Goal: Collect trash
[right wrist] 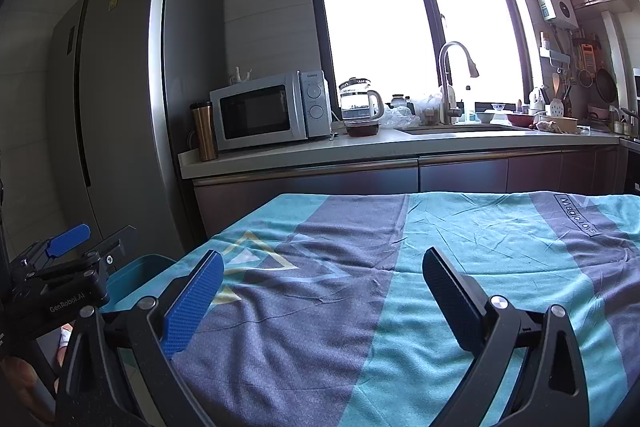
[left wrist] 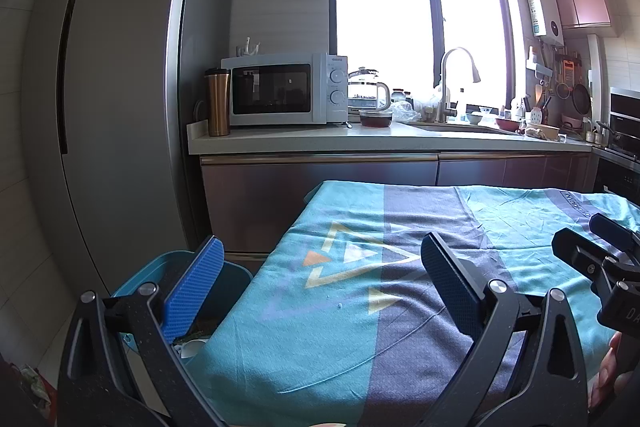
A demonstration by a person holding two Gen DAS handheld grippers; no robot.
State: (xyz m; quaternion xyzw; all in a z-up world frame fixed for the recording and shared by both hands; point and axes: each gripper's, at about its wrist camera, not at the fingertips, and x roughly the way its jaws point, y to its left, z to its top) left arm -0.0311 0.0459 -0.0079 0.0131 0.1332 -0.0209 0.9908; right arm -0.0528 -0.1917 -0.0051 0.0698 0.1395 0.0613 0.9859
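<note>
- Tongs first: our left gripper (left wrist: 320,275) hangs with its jaws spread wide and nothing between the blue pads (left wrist: 196,283); it sits over the near left corner of the table.
- Our right gripper (right wrist: 324,291) is just as wide apart and just as bare, held over the cloth further right.
- We see each tool from the other's camera: the right one at the right edge of the left view, the left one at the left edge of the right view, side by side and apart.
- Under both lies the tablecloth (left wrist: 400,327), teal and grey bands with triangle shapes; a tiny white crumb (left wrist: 339,305) rests on it near the left gripper.
- Just left of the table stands a teal bin (left wrist: 160,269), below the table edge; we make out white scraps (left wrist: 192,345) inside it, partly hidden by the left finger.
- Beyond the table runs the counter (right wrist: 380,143), with a microwave (right wrist: 268,111), a copper tumbler (right wrist: 204,131), a glass kettle (right wrist: 358,103) and a sink tap (right wrist: 452,79).
- At far left stands the fridge (right wrist: 132,87); the window (right wrist: 400,7) behind the tap is blown out white.
</note>
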